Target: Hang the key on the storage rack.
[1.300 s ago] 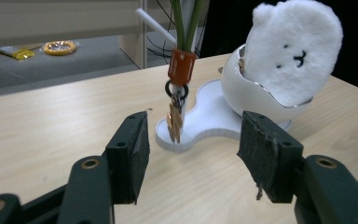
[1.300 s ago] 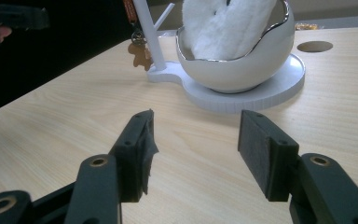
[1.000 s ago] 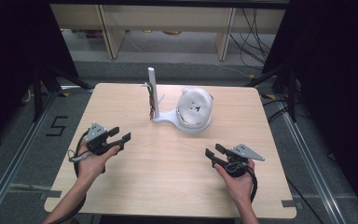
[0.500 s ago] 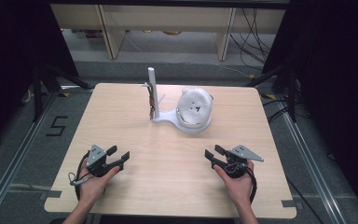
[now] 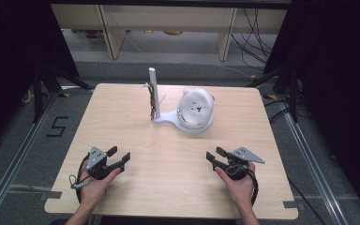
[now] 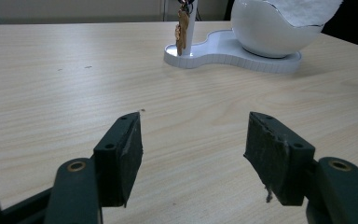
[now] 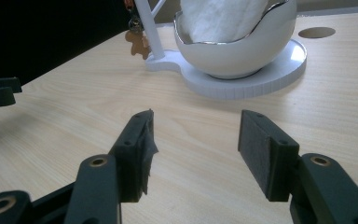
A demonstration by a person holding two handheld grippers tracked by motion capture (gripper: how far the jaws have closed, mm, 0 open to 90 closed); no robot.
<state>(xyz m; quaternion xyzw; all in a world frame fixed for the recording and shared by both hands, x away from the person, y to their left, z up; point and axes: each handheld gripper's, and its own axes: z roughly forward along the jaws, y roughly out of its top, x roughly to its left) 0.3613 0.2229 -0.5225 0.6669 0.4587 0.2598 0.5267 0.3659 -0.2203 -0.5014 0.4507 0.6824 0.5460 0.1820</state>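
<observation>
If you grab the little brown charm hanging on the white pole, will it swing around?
Probably yes: the brown charm dangles freely beside the white pole, so it would likely swing. It looks small and thin, so probably light. The open left gripper might find it hard to pinch.

The right gripper (image 7: 193, 151) holds its jaws apart over the tabletop (image 7: 74, 116), near the white bowl (image 7: 235, 51) on its stand.

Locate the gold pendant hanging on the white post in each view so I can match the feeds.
High view: gold pendant at centre, hanging beside the white post.
Left gripper view: top centre.
Right gripper view: top left.
Shared landmark: white egg-shaped bowl, beside the post.
</observation>
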